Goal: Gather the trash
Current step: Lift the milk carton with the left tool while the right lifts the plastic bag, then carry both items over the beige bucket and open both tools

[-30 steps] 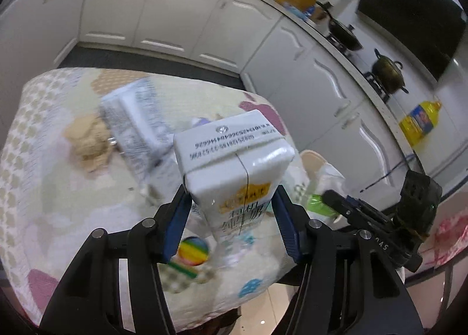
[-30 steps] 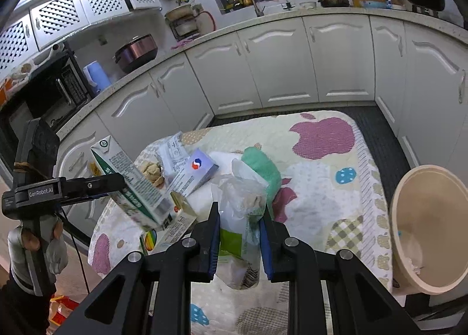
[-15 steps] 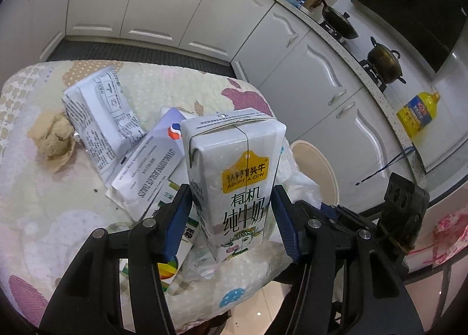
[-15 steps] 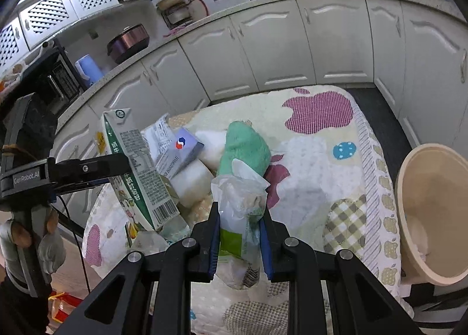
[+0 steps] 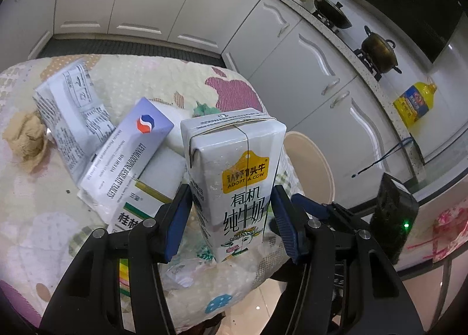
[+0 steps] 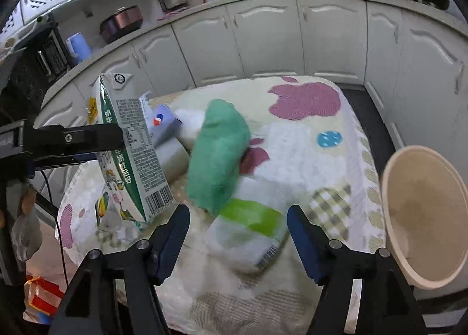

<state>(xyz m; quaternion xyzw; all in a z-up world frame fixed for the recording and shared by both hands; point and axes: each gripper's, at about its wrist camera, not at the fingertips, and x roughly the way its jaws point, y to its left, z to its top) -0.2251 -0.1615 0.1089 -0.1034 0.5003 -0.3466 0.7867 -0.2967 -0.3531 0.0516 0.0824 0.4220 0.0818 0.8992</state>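
My left gripper [image 5: 231, 218] is shut on a white milk carton [image 5: 234, 171] and holds it upright above the table; the carton also shows in the right wrist view [image 6: 131, 147]. My right gripper [image 6: 238, 235] is open and empty. A plastic wrapper with a green band [image 6: 248, 232] lies blurred on the tablecloth between its fingers, next to a green cloth [image 6: 218, 153]. A beige bin [image 6: 424, 218] stands off the table's right edge; it also shows in the left wrist view [image 5: 310, 165].
On the patterned tablecloth [image 5: 44, 218] lie a medicine box [image 5: 128, 153], a folded leaflet [image 5: 73, 101], a crumpled brown paper [image 5: 25, 136] and a green-striped box [image 5: 137, 206]. White kitchen cabinets [image 6: 292, 36] ring the table.
My right gripper has opened and let go of the plastic wrapper, which has dropped onto the table. My left gripper has kept the milk carton and tilted it more upright.
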